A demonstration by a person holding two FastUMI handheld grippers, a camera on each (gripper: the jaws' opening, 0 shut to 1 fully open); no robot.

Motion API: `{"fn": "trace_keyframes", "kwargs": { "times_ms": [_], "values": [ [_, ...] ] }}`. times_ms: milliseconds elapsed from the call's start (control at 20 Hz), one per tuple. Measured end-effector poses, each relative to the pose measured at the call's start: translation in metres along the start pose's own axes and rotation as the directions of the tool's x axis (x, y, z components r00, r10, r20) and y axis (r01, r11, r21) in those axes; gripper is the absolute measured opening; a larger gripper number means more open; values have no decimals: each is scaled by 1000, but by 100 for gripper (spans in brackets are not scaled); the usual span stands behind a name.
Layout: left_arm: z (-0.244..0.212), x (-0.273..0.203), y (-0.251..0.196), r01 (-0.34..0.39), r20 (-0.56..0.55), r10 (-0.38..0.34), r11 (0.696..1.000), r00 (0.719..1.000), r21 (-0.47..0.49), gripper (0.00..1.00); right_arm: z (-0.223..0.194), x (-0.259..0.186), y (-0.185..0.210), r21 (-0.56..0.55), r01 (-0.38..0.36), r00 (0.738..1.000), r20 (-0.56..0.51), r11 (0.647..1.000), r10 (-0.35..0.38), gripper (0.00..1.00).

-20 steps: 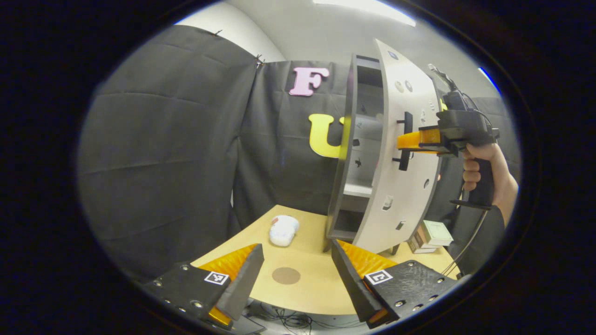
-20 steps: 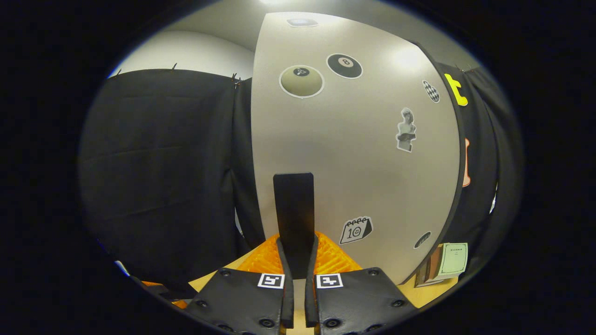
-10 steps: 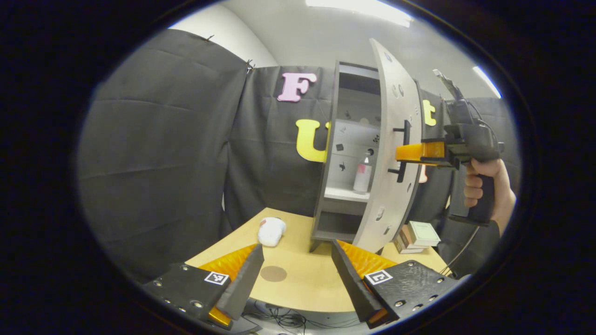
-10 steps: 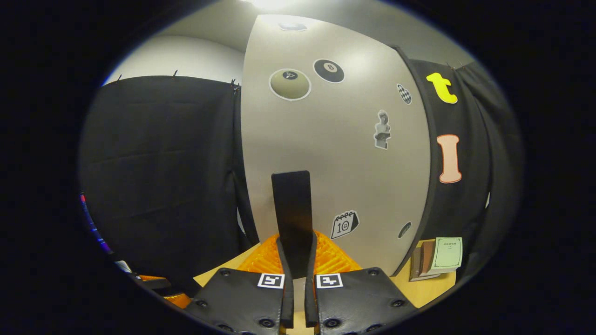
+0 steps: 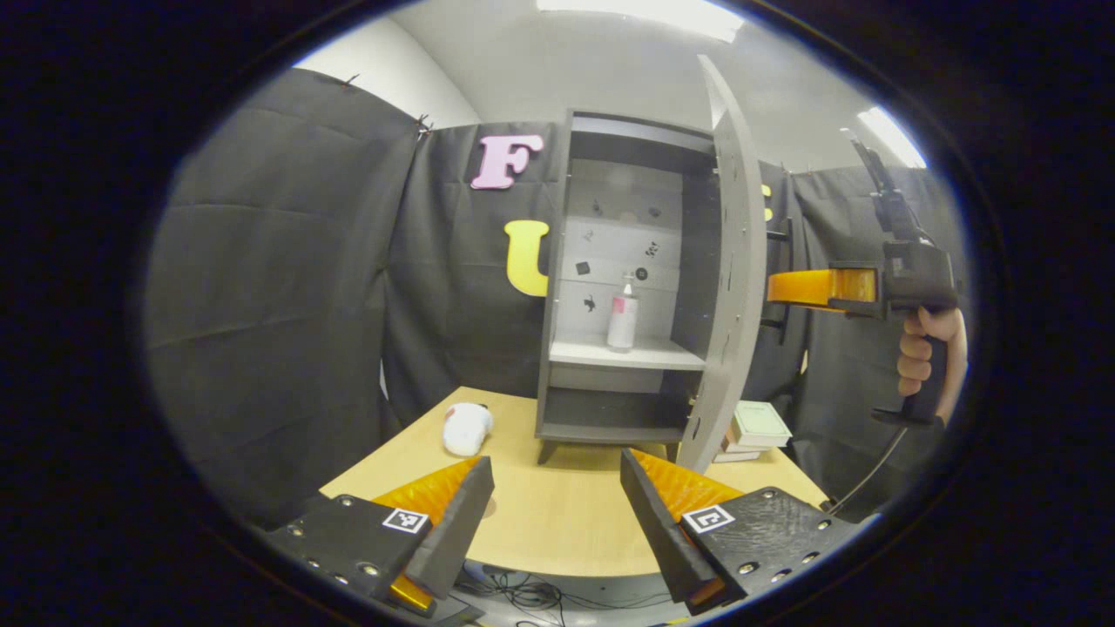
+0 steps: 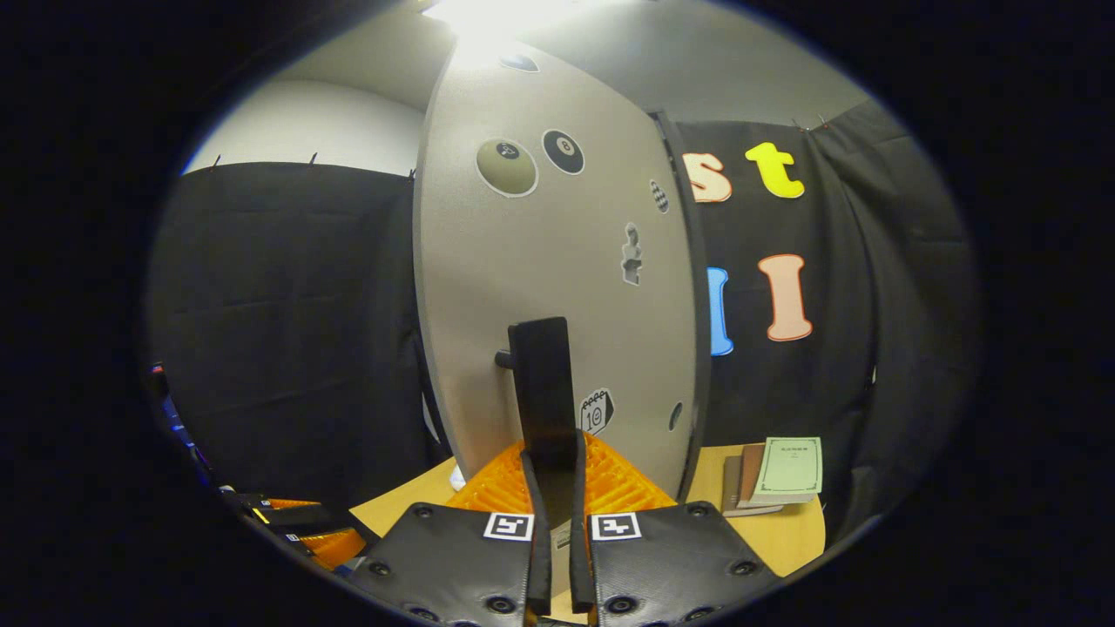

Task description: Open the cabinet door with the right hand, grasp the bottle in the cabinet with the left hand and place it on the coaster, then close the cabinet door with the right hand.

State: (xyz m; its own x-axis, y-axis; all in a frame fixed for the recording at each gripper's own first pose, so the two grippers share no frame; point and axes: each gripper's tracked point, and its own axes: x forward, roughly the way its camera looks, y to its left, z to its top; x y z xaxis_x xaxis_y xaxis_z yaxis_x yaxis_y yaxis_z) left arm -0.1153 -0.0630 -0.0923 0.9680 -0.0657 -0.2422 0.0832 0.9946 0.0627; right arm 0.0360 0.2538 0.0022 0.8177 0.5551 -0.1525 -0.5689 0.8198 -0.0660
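Gripping the door handle (image 6: 543, 383): right gripper (image 6: 552, 475) has both fingers clamped on the black vertical bar, jaws nearly together with only the bar between them. Left gripper view shows that same tool off to the right, a hand (image 5: 922, 353) on its grip, its fingers reaching behind the cabinet door (image 5: 736, 261). Door stands swung wide, seen almost edge-on, cabinet (image 5: 610, 261) interior exposed. Bottle (image 5: 622, 315) sits upright on the middle shelf (image 5: 623, 353), toward the back, untouched. Left gripper (image 5: 557, 501) hangs over the near edge of the table (image 5: 557, 531), jaws wide apart, holding nothing. White object (image 5: 466, 427) lies on the table left of the cabinet; books (image 6: 775, 475) stacked on the table past the door's far side. Can't pick out the coaster.
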Motion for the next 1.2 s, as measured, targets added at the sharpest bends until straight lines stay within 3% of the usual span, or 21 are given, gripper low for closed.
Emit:
{"fn": "trace_keyframes", "kwargs": {
  "times_ms": [200, 250, 300, 450, 500, 650, 850, 1200],
  "values": [
    [-4, 8, -34, 63, -14, -63, 998, 998, -5, 89, 2, -10, -16, -3, 86, 996, 7, 996, -86, 10],
    [-2, 10, -39, 78, -12, -78, 997, 997, 1, 90, 3, -13, -22, 0, 105, 994, 9, 994, -105, 5],
    [0, 12, -45, 92, -13, -92, 996, 996, 11, 90, 3, -13, -28, 8, 129, 992, 15, 992, -129, 10],
    [8, 21, -66, 138, -10, -138, 990, 990, 38, 89, 4, -14, -43, 28, 197, 980, 24, 980, -197, 5],
    [12, 23, -71, 152, -10, -151, 987, 988, 45, 89, 4, -15, -47, 41, 212, 977, 27, 976, -213, 9],
    [16, 31, -81, 187, -12, -187, 981, 982, 50, 89, 3, -19, -55, 101, 244, 968, 36, 964, -249, 0],
    [14, 44, -80, 224, -36, -223, 973, 974, 50, 89, 1, -22, -48, 174, 217, 973, 37, 960, -227, 9],
    [13, 93, -40, 277, -52, -277, 961, 960, 8, 90, -9, -42, -58, 127, 329, 943, -2, 936, -332, 8]
  ]
}}
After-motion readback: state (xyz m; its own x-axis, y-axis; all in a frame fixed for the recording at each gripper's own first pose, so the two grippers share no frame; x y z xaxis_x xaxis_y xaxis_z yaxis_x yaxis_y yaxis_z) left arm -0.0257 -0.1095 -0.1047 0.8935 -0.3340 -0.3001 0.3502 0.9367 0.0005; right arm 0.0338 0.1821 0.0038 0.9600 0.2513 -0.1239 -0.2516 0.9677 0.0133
